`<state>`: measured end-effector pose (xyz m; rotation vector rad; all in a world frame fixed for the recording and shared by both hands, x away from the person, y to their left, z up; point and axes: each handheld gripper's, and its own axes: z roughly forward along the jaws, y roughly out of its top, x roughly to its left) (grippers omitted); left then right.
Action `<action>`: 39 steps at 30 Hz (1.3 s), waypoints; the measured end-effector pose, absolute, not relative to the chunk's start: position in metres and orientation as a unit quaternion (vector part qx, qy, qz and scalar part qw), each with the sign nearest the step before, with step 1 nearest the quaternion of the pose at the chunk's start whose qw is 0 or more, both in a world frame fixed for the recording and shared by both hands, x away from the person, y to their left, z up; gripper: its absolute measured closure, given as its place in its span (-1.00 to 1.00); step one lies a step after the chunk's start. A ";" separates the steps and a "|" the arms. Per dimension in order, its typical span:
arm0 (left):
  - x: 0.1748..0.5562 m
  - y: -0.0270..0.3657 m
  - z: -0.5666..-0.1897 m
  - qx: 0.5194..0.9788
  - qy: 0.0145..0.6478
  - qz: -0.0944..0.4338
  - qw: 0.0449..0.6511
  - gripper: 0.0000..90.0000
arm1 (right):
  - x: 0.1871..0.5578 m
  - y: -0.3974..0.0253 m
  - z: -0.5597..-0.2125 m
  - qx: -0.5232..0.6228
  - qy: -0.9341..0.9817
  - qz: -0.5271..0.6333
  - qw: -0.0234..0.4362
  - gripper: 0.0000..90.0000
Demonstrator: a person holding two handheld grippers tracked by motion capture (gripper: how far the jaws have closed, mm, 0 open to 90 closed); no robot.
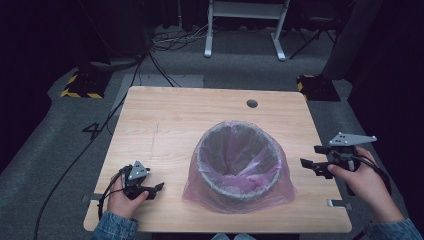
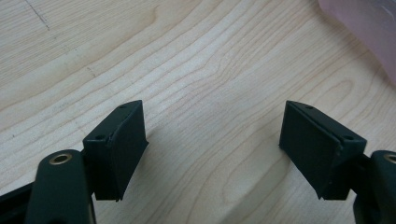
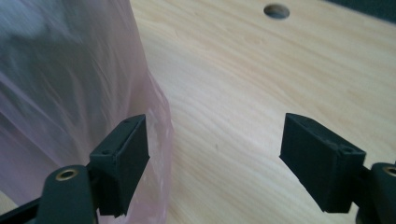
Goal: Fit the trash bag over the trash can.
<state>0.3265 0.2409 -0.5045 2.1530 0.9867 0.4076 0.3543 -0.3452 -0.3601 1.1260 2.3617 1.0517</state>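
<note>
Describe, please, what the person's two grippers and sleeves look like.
Both the left gripper and the right gripper are black, each topped by a grey three-cornered plate with small holes. Their jaws are flat black blocks with screw holes. A black cable trails from each. The sleeves are blue denim.

Denim sleeves; black tools [image 1: 159, 188] [image 1: 310, 156], grey triangular top plates, brass pivot screws, black cables.

Bin: I see a grey waste bin [image 1: 239, 159] standing upright, mouth open, near the table's [image 1: 165, 115] front edge, right of centre.
Liner: a translucent pink bag [image 1: 280, 186] folded over the bin's rim, its skirt pooling on the table around the base.
</note>
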 end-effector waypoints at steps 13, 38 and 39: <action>0.327 0.241 -0.504 0.836 0.384 0.158 0.360 -0.50 | 0.345 -0.374 -0.410 0.429 0.819 0.338 0.175 -0.46; 0.327 0.240 -0.504 0.835 0.385 0.158 0.360 -0.50 | 0.323 -0.387 -0.489 0.470 0.804 0.320 0.176 -0.51; 0.327 0.240 -0.505 0.835 0.385 0.158 0.360 -0.50 | 0.322 -0.386 -0.490 0.471 0.803 0.320 0.178 -0.52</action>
